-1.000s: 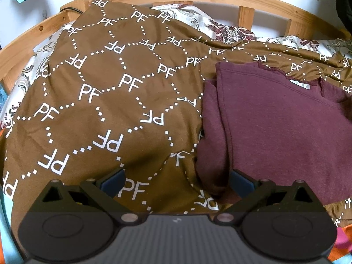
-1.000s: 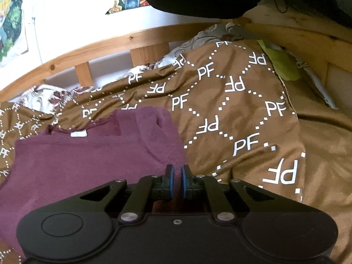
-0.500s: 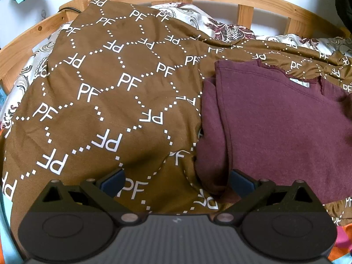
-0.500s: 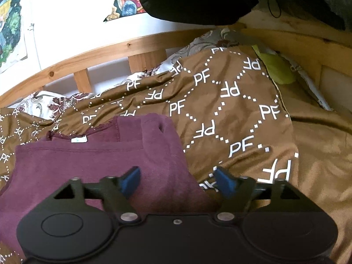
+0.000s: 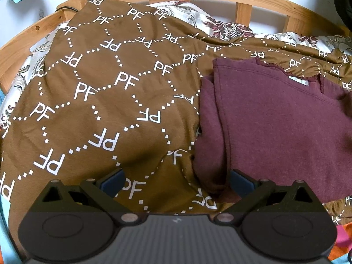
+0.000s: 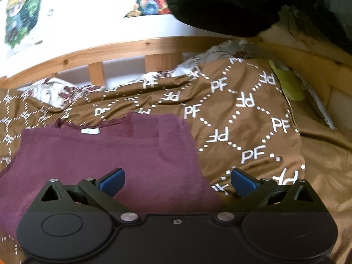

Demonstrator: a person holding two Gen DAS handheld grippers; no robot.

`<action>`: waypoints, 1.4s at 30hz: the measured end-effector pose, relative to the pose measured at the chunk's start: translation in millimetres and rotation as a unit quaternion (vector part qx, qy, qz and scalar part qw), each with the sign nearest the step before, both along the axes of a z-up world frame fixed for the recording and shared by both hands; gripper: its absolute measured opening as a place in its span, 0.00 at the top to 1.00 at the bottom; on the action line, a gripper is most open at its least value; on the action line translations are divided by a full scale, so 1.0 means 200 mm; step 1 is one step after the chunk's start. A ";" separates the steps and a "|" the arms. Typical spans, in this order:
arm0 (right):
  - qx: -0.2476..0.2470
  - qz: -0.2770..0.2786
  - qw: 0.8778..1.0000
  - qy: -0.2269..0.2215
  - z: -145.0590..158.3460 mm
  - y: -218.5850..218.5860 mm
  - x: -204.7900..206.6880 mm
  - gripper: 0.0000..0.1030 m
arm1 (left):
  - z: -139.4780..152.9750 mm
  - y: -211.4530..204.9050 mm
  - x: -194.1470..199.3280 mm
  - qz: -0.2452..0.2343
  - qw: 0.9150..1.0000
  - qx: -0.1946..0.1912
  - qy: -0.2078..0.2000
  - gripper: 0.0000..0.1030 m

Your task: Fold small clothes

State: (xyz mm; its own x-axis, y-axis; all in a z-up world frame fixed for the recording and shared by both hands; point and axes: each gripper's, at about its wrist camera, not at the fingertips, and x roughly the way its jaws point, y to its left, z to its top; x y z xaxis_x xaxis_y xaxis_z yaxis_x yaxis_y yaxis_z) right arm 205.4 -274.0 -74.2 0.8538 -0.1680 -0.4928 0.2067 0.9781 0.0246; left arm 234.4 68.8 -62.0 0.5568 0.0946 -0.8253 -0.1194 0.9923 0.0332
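we judge the maroon top soft, light and limp: it will sag and drag rather than hold a shape, and its knit should grip the pads well enough, though a thin single layer could slip out. the best hold looks like a doubled edge or a corner, where the cloth is thicker, pinched through all its layers so the fold travels together.

it lies flat on the brown blanket printed with white letters, on a bed with a wooden rail. in the left wrist view its near side is tucked under into a long lengthwise fold, and a small white label shows at the scalloped neckline on the far side. the colour is a deep wine red, the surface slightly fuzzy.

the left gripper stands wide apart over the folded corner, its right pad just beside the cloth, pressing nothing. the right gripper is opening wide above the other side of the top, cloth below the jaws but not pinched.
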 end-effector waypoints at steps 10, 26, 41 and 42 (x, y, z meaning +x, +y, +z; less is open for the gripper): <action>-0.053 0.074 0.996 -0.001 0.01 0.25 -0.08 0.01 | -0.02 -0.02 0.02 -0.010 1.000 -0.003 0.002 0.01; -0.063 0.154 0.986 0.031 -0.05 0.44 -0.05 0.01 | -0.05 -0.02 0.08 -0.017 1.000 -0.025 -0.001 0.01; -0.081 0.189 0.976 0.074 -0.14 0.48 0.02 0.01 | -0.14 -0.09 0.23 -0.027 0.999 -0.035 -0.007 0.01; -0.081 0.190 0.976 0.075 -0.14 0.48 0.02 0.01 | -0.15 -0.08 0.22 -0.024 0.999 -0.043 -0.005 0.01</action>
